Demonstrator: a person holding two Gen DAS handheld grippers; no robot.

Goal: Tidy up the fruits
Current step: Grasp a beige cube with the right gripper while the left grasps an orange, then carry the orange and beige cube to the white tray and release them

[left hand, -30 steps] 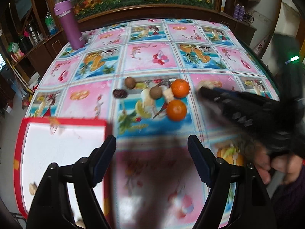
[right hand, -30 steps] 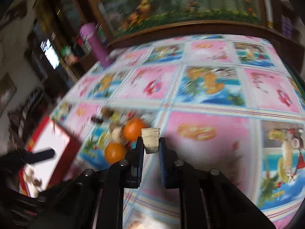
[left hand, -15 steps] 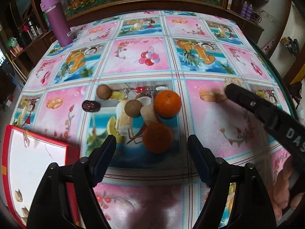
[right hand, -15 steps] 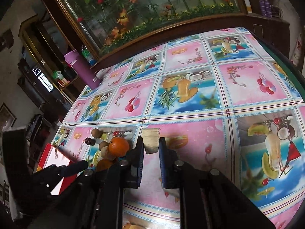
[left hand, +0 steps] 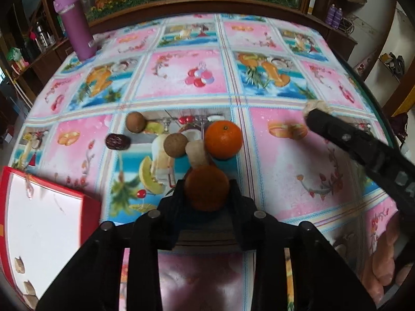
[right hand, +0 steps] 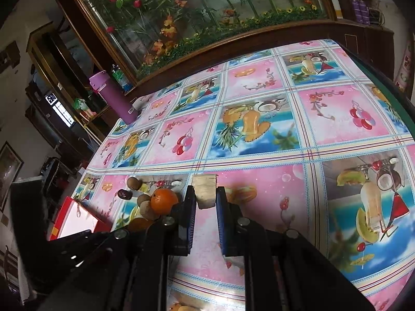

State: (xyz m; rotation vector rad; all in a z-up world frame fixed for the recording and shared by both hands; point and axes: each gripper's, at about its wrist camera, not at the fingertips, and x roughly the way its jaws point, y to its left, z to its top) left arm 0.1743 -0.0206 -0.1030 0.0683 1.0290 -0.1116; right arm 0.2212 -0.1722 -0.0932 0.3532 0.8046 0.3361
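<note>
**Both tongs gripping fruit over the patterned counter**

The counter (left hand: 197, 77) fills the room's middle, covered in a pink-and-blue cloth printed with fruit pictures. At its near left corner lies a red-rimmed tray (left hand: 41, 223) with a white floor and a few pale pieces near its lower edge. A purple bottle (left hand: 76, 26) stands upright at the far left corner.

The left tongs (left hand: 207, 194) are closed around the nearer orange (left hand: 207, 190), low over the cloth. Just beyond it sits a second orange (left hand: 223, 139), touching a pale stubby piece (left hand: 197, 154). Left of that is a round brown fruit (left hand: 175, 145), another brown fruit (left hand: 135, 121) farther back, and a dark date (left hand: 118, 142) to the left, a little apart from the rest.

The right tongs (right hand: 205, 202), well to the right of the cluster, are narrowed on a pale beige chunk (right hand: 205, 190), held above the pink square.
</note>
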